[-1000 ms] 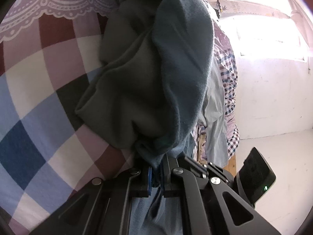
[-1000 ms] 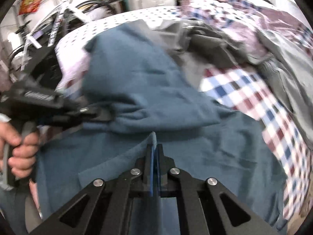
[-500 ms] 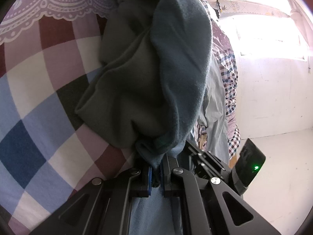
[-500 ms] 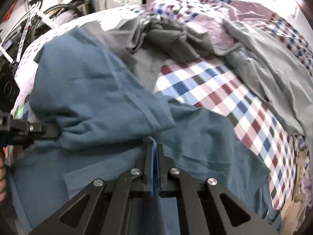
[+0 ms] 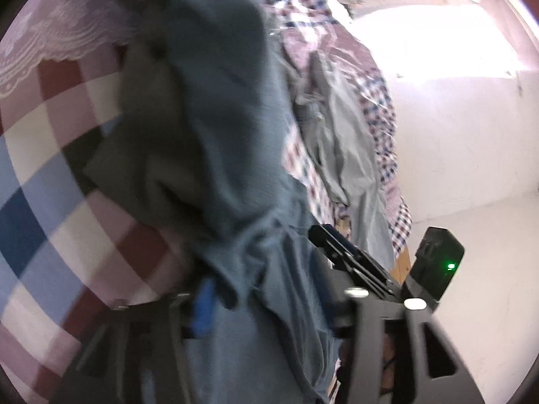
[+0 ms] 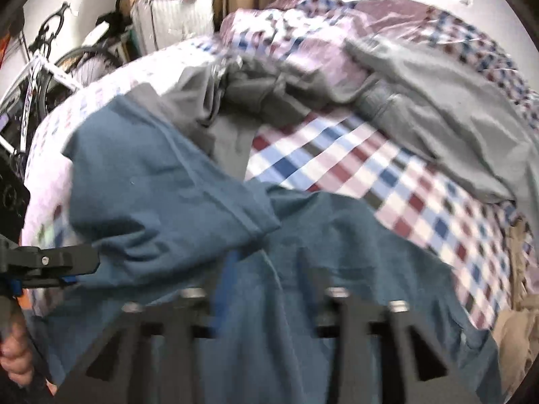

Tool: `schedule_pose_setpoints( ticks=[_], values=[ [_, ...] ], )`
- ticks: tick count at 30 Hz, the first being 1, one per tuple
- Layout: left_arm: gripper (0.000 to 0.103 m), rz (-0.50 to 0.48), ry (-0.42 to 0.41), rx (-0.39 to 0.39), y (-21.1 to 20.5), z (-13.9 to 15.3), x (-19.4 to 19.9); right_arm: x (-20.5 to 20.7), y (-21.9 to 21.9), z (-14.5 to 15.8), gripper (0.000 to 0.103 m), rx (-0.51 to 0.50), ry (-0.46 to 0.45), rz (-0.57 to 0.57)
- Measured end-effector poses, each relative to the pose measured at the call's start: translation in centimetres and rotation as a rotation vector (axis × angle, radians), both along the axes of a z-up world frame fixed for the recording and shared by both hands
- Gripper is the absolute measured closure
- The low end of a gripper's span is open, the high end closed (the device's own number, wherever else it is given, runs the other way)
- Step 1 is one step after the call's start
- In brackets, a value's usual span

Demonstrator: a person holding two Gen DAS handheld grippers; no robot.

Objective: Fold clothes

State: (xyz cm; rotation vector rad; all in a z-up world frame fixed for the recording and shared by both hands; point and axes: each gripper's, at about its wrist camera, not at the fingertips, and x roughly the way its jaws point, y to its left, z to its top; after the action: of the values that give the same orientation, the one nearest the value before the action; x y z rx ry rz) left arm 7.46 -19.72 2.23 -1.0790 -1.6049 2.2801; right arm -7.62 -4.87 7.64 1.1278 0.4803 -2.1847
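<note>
A teal-blue fleece garment [image 6: 151,202] lies on the checked bedsheet [image 6: 337,175], one part folded over the rest. My right gripper [image 6: 266,279] is open, its jaws spread wide with the blue cloth lying loose between them. In the left wrist view the same garment [image 5: 215,134] is bunched in front of my left gripper [image 5: 269,289], which is also open, with cloth draped between its fingers [image 5: 202,303]. The left gripper [image 6: 43,262] shows at the fold's left end, held by a hand [image 6: 13,353]. The right gripper [image 5: 353,262] sits close beside the left. Both views are blurred.
Grey garments [image 6: 438,111] and a dark grey one [image 6: 256,91] lie heaped on the far side of the bed. A bicycle [image 6: 43,67] and stacked boxes [image 6: 171,17] stand behind it. A lace-edged purple cloth [image 5: 50,40] and a white wall [image 5: 454,134] show in the left wrist view.
Both grippers were shut on the blue garment; now both have opened and the cloth rests loose between their jaws. The right gripper has come closer to the left.
</note>
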Motion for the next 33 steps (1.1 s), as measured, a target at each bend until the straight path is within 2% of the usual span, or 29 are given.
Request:
schedule_pose_setpoints(
  ticks=[2, 3, 7, 8, 10, 11, 14, 17, 20, 22, 25, 27, 31, 33],
  values=[
    [0.039, -0.017, 0.008, -0.039, -1.2, 1.2, -1.2, 1.1, 2.1, 1.6, 0.057, -0.029, 0.024, -0.017],
    [0.039, -0.021, 0.015, -0.051, -0.7, 0.3, -0.6, 2.0, 3.2, 2.4, 0.057, -0.04, 0.041, -0.03],
    [0.039, -0.069, 0.041, -0.073, -4.5, -0.6, 1.8, 6.4, 9.3, 5.2, 0.057, -0.077, 0.099, -0.124],
    [0.039, -0.097, 0.044, -0.078, -4.0, -0.4, 1.8, 7.7, 11.3, 5.8, 0.056, -0.084, 0.111, -0.159],
    [0.039, -0.144, 0.028, -0.116, -1.7, 0.1, -1.5, 10.0, 14.7, 6.3, 0.056, -0.083, 0.129, -0.223],
    [0.039, -0.167, 0.019, -0.136, -0.6, 0.3, -3.2, 11.3, 16.8, 6.4, 0.056, -0.072, 0.139, -0.265],
    [0.039, -0.198, -0.014, -0.155, 0.1, -0.3, -2.9, 15.1, 22.8, 6.7, 0.056, -0.029, 0.169, -0.401],
    [0.039, -0.201, -0.046, -0.182, 0.1, -1.1, -2.4, 19.1, 28.4, 6.2, 0.056, 0.003, 0.16, -0.529],
    [0.039, -0.182, -0.06, -0.188, 0.7, -1.9, -3.4, 22.1, 32.2, 5.3, 0.056, -0.001, 0.128, -0.597],
    [0.041, -0.17, -0.069, -0.196, 1.0, -2.3, -3.8, 23.7, 33.7, 4.2, 0.056, 0.034, 0.102, -0.602],
    [0.051, -0.156, -0.081, -0.217, 1.3, -2.3, -3.9, 25.0, 34.7, 2.3, 0.056, 0.12, 0.071, -0.57],
    [0.072, -0.144, -0.096, -0.234, 1.4, -2.5, -4.2, 25.4, 34.7, 0.9, 0.056, 0.186, 0.06, -0.531],
    [0.082, -0.127, -0.111, -0.26, 1.6, -2.7, -4.2, 25.5, 33.3, -1.6, 0.058, 0.301, 0.094, -0.45],
    [0.092, -0.127, -0.115, -0.268, 1.7, -2.7, -4.2, 25.7, 32.4, -2.3, 0.058, 0.334, 0.143, -0.412]
  ],
)
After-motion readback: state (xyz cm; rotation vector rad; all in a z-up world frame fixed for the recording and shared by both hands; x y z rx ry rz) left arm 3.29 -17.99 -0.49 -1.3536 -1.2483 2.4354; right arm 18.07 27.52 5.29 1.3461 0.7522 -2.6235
